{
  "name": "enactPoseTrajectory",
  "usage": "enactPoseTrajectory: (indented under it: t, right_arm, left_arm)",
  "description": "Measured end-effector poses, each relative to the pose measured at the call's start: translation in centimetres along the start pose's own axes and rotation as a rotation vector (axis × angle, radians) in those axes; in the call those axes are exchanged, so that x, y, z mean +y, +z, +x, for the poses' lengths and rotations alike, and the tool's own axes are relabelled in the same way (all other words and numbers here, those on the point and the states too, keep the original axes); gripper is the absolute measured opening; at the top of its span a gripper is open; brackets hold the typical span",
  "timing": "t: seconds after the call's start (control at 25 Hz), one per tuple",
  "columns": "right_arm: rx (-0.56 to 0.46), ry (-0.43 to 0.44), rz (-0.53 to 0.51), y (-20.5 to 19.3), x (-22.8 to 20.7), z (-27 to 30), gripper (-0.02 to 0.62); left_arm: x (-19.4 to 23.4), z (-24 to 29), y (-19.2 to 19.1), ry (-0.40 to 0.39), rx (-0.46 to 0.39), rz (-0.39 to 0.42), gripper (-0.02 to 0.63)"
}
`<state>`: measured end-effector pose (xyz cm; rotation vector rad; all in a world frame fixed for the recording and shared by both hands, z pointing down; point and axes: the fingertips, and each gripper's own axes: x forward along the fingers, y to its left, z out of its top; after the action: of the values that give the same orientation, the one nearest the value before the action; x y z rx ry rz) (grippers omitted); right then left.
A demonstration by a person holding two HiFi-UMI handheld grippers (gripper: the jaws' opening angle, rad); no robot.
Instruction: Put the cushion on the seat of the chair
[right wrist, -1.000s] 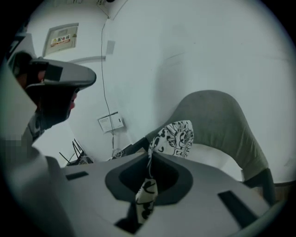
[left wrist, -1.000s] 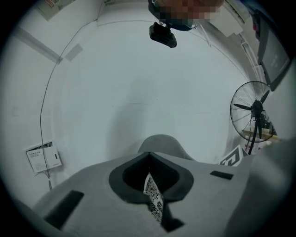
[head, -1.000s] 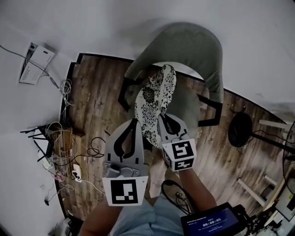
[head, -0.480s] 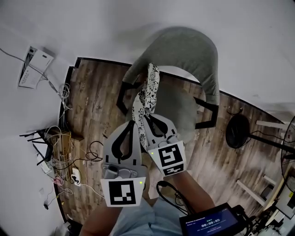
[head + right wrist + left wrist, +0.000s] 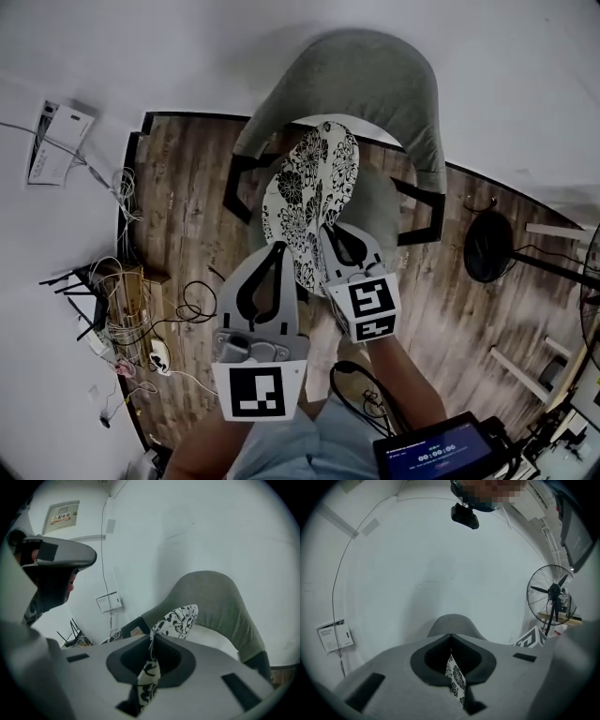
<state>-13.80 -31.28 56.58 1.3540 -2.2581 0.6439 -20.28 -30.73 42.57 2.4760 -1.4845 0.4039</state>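
A black-and-white floral cushion [image 5: 309, 202] hangs tilted over the front of the grey chair's seat [image 5: 382, 202], below its curved back [image 5: 375, 84]. My left gripper [image 5: 278, 249] is shut on the cushion's near edge, and a strip of the cushion [image 5: 457, 681] shows pinched between its jaws. My right gripper [image 5: 328, 231] is shut on the same edge just to the right. In the right gripper view a fold of the cushion [image 5: 147, 677] runs through the jaws, and the cushion's far corner [image 5: 182, 617] rises in front of the chair back [image 5: 215, 602].
Tangled cables and a wooden crate [image 5: 127, 300] lie on the wood floor at left. A fan's round base [image 5: 489, 246] stands right of the chair; the fan [image 5: 553, 595] shows in the left gripper view. A screen [image 5: 441, 455] sits near my body. The chair has black arm frames [image 5: 427, 211].
The cushion was edge-on and narrow half a second ago. It now shows its broad patterned face again, spread over the seat's front. Both grippers still hold its near edge.
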Motion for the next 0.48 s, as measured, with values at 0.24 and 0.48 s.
enactPoseTrajectory:
  t: [0.24,0.48]
  right_arm:
    - [0.010,-0.055,0.035,-1.9,-3.6,-0.9,0.034]
    - [0.027,-0.092,0.083,-4.4,-6.6,-1.6,0.038]
  left_arm:
    - [-1.9,1.2,-0.5,-0.043,0.015,0.022,0.009]
    - [-3.9,2.4,-1.2,-0.075,0.031,0.035,0.009]
